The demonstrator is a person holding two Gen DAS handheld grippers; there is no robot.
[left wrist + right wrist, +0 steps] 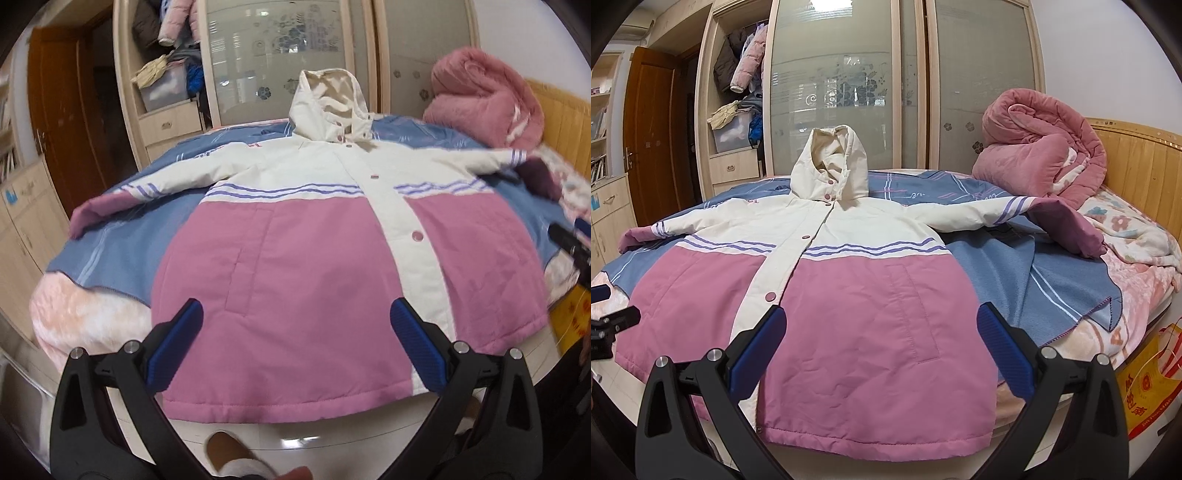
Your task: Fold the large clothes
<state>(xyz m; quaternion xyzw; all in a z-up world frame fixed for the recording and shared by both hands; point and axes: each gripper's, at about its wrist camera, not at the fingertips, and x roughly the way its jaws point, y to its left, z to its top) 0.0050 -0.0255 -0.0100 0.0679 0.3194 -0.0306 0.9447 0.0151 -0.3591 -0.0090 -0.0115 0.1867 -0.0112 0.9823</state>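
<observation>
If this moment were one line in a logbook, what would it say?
stage: before first fold | jacket: flat on bed, snapped, sleeves out | left tool: open, empty | right tool: open, empty

- A blue blanket (1052, 280) lies spread on the bed.
- A rolled pink quilt (1041, 144) sits near the wooden headboard (1137, 166).
- A wardrobe (842, 74) has glass doors.
- A brown door (650, 133) stands left.
</observation>
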